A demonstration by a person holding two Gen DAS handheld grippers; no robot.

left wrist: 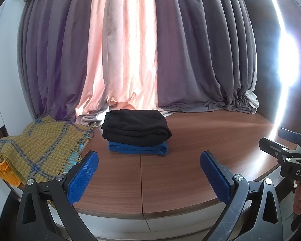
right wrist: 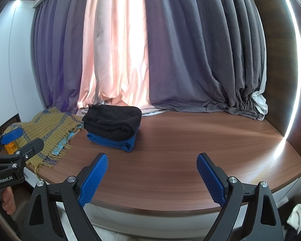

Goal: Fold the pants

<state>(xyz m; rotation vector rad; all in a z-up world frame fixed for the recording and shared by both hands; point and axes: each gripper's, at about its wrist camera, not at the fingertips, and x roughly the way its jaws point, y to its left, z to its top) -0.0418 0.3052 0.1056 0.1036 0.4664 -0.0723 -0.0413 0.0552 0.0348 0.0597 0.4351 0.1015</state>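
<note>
Both the left claw [left wrist: 149,172] and right claw [right wrist: 152,175] hover wide open, seemingly level, facing folded black pants [left wrist: 135,127].

A fringed mustard plaid blanket [left wrist: 38,146] lies on the wooden tabletop [left wrist: 190,170] before grey curtains [left wrist: 200,50].

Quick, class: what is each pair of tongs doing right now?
Left tongs: open, holding nothing.
Right tongs: open, holding nothing.

Bare wooden tabletop [right wrist: 190,150] spreads wide in front and to the right. At back left stands a stack of folded black pants [right wrist: 113,121] on a blue garment [right wrist: 118,141], beside a yellow plaid scarf [left wrist: 36,150]. Curtains [left wrist: 190,60] close off the rear.
</note>
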